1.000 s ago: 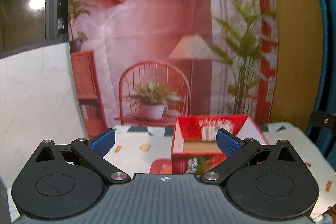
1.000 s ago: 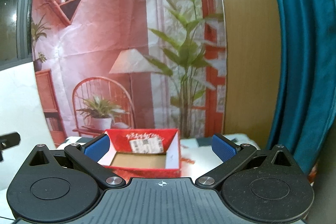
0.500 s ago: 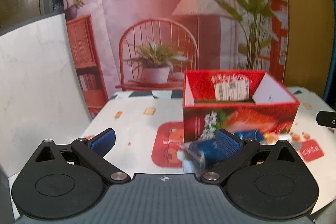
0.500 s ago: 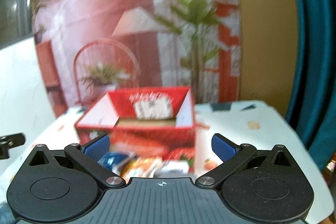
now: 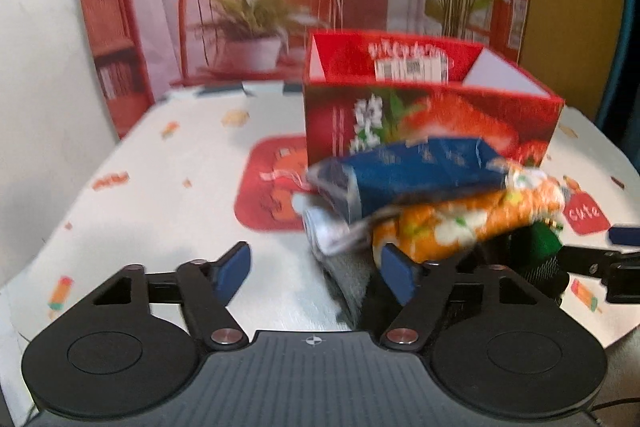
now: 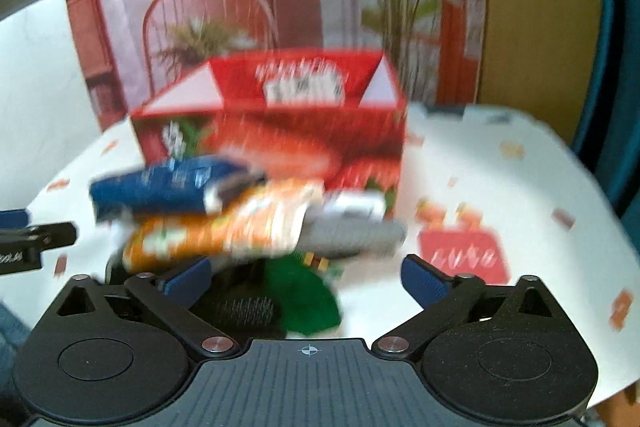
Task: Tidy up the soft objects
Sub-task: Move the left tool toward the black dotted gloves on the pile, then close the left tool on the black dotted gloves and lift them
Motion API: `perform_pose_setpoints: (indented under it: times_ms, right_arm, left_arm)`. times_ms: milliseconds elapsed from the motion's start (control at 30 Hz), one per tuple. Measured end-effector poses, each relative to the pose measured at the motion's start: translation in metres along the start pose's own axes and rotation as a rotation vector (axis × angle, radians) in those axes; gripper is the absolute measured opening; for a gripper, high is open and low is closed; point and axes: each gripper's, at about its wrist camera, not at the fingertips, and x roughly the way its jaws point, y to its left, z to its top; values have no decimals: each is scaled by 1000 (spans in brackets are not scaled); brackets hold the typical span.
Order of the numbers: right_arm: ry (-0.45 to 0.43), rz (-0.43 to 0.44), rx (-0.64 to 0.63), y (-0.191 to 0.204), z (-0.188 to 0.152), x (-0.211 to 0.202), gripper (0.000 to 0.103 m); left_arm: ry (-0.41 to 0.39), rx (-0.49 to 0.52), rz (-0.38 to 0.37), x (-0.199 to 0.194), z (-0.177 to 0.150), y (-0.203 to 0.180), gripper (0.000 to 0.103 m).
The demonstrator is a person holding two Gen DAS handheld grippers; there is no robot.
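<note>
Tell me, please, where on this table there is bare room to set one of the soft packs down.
The tablecloth is bare left of the red box and the pile, out to the white wall. There is also bare cloth right of the box, around the red "cute" patch. It is crowded directly before the box, where the blue pack, orange pack and green item are heaped.

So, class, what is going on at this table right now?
A person holds two grippers over a pile of soft packs lying in front of an open red box. The left gripper and right gripper are both open, their jaws just closing a little, and neither grips anything yet. A blue pack lies on top of an orange pack, with grey and green items under them. Nothing of the pile can be seen in the box yet.
</note>
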Motion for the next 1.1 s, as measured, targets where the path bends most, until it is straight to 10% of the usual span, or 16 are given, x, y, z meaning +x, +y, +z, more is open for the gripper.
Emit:
perform_pose_setpoints:
  times_ms: [400,1100]
  right_arm:
    - [158,86,40,0,-20,31,64]
    - [212,144,81,-5,-26,49,53]
  left_arm:
    - [108,-49,-72,28,-19,3,55]
    - [246,-80,-232,54,-38,1,43]
